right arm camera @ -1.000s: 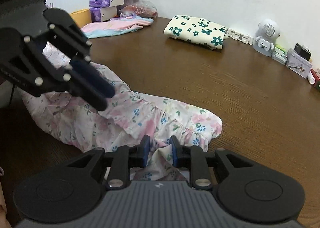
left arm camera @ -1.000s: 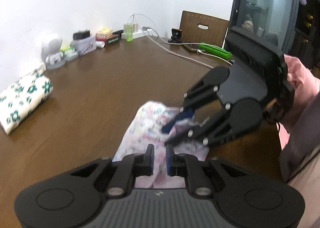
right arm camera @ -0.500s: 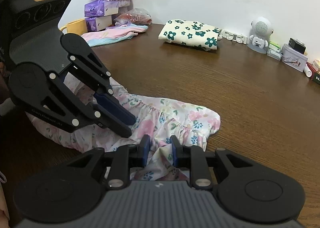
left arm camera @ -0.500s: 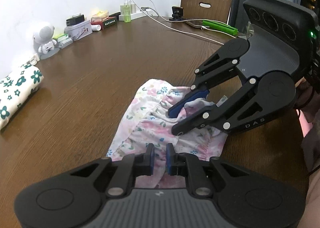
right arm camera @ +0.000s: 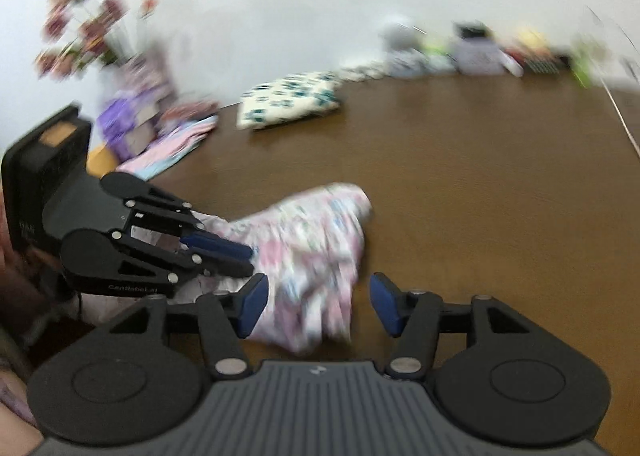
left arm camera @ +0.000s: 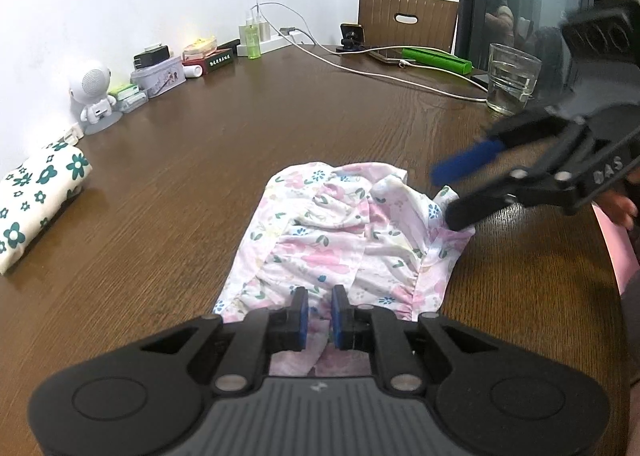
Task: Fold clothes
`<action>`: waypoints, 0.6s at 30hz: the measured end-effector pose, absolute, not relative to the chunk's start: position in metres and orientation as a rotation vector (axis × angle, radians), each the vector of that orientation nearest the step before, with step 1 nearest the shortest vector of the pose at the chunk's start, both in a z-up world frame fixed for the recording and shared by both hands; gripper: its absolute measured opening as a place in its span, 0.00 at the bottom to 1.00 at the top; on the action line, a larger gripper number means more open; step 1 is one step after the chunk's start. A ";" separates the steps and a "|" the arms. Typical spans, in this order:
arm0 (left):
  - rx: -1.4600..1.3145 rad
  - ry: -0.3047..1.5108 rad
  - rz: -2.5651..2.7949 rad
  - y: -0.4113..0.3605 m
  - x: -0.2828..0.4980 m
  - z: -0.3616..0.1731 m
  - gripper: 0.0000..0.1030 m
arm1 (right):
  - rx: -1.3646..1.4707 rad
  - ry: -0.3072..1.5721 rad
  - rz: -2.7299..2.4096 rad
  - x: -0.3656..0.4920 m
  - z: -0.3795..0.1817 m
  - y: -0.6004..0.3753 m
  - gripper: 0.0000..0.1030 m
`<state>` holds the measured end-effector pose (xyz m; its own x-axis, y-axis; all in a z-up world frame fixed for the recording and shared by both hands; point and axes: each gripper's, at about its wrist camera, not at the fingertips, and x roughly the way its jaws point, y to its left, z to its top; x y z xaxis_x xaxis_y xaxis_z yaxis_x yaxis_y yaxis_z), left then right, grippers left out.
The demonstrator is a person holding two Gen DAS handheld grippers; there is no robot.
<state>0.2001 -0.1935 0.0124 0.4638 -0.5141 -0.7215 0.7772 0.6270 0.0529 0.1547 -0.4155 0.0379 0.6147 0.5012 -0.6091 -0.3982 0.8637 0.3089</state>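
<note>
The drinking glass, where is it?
In the left wrist view, the glass stands at the table's far right, beside the white cable and green case.

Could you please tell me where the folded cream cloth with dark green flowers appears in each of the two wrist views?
Left wrist view: the folded cream cloth lies at the far left edge, on the wooden table.
Right wrist view: it lies upper centre-left, blurred, near the wall.
Shared landmark: the pink floral garment, in front of both cameras.

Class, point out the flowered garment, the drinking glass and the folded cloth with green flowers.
Flowered garment (left arm camera: pixel 340 240): left wrist view, its crumpled middle.
Drinking glass (left arm camera: pixel 512 80): left wrist view, its clear wall.
Folded cloth (left arm camera: pixel 36 196): left wrist view, its top face.
</note>
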 end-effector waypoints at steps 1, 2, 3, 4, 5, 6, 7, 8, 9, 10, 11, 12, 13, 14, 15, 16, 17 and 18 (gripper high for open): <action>0.406 0.725 -0.820 -0.193 0.199 0.012 0.10 | 0.192 0.761 0.497 0.150 0.034 -0.421 0.56; 0.404 0.724 -0.820 -0.193 0.199 0.012 0.10 | 0.231 0.770 0.479 0.144 0.031 -0.423 0.56; 0.401 0.724 -0.820 -0.193 0.199 0.012 0.09 | 0.269 0.778 0.461 0.139 0.028 -0.426 0.56; 0.397 0.724 -0.819 -0.193 0.199 0.012 0.09 | 0.303 0.784 0.453 0.135 0.027 -0.429 0.56; 0.392 0.724 -0.818 -0.192 0.198 0.012 0.09 | 0.346 0.790 0.447 0.132 0.026 -0.429 0.56; 0.387 0.723 -0.818 -0.192 0.198 0.012 0.09 | 0.389 0.798 0.442 0.130 0.023 -0.429 0.56; 0.381 0.721 -0.818 -0.191 0.198 0.011 0.09 | 0.432 0.805 0.437 0.128 0.021 -0.430 0.56; 0.372 0.721 -0.818 -0.190 0.199 0.011 0.09 | 0.472 0.816 0.425 0.127 0.017 -0.429 0.56; 0.362 0.723 -0.818 -0.189 0.199 0.011 0.09 | 0.509 0.824 0.412 0.128 0.013 -0.428 0.56; 0.356 0.722 -0.819 -0.188 0.199 0.011 0.09 | 0.546 0.831 0.399 0.129 0.010 -0.426 0.57; 0.352 0.721 -0.821 -0.187 0.200 0.010 0.09 | 0.583 0.826 0.383 0.129 0.008 -0.425 0.58; 0.348 0.719 -0.823 -0.187 0.200 0.010 0.09 | 0.619 0.820 0.367 0.129 0.006 -0.423 0.58; 0.345 0.717 -0.824 -0.186 0.200 0.010 0.09 | 0.656 0.815 0.350 0.130 0.005 -0.421 0.58; 0.343 0.716 -0.825 -0.186 0.200 0.010 0.09 | 0.680 0.806 0.337 0.130 0.003 -0.419 0.58; 0.340 0.714 -0.826 -0.186 0.200 0.010 0.09 | 0.704 0.798 0.324 0.130 0.001 -0.416 0.58; 0.337 0.713 -0.826 -0.185 0.200 0.009 0.09 | 0.721 0.789 0.309 0.130 0.000 -0.413 0.58; 0.334 0.711 -0.827 -0.185 0.199 0.009 0.09 | 0.736 0.779 0.292 0.131 -0.001 -0.410 0.58; 0.330 0.709 -0.828 -0.184 0.199 0.008 0.09 | 0.751 0.770 0.278 0.132 -0.002 -0.406 0.58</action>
